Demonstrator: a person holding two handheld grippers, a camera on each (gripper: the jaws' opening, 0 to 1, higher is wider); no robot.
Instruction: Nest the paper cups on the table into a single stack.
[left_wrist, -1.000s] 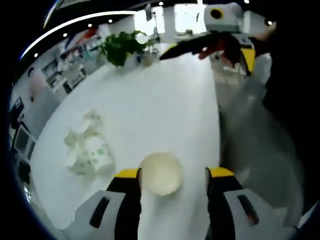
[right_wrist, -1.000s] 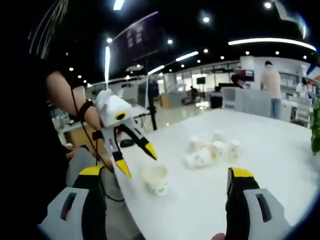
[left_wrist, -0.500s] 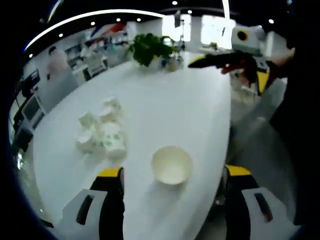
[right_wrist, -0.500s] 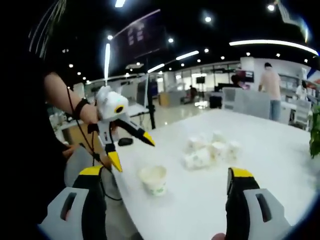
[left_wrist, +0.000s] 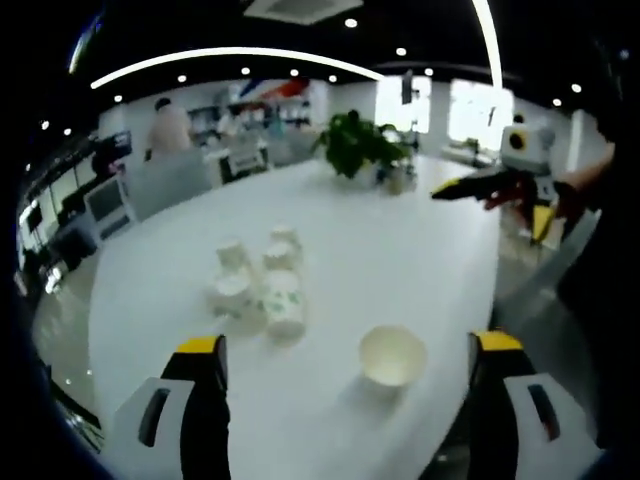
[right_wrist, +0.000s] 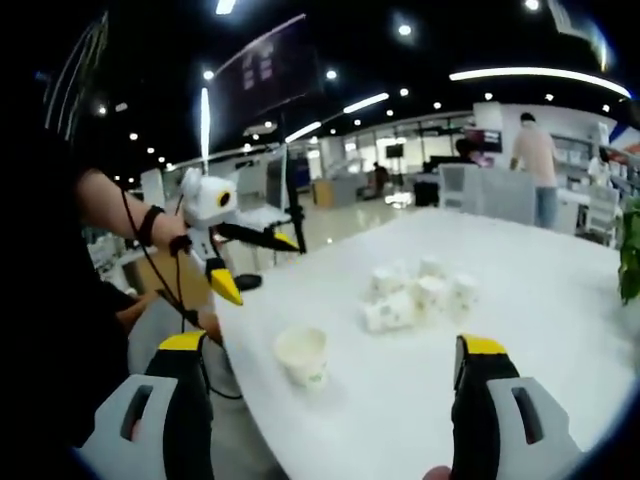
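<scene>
Left gripper (left_wrist: 345, 365): jaws apart, empty, raised above the white table (left_wrist: 400, 250). Single paper cup (left_wrist: 392, 355) stands upright near the table edge, between the jaws in view. Cup cluster (left_wrist: 258, 285) sits farther in, some cups lying over. Right gripper (right_wrist: 325, 365): jaws apart, empty. Potted plant (left_wrist: 358, 145) stands at the far end.

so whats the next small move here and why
Probably bring the left claw down and forward around the lone upright cup near the table edge. Both claws are open and empty, that cup stands apart from the cluster of cups, and it sits between the left claw's jaws, closer than the right claw.
</scene>
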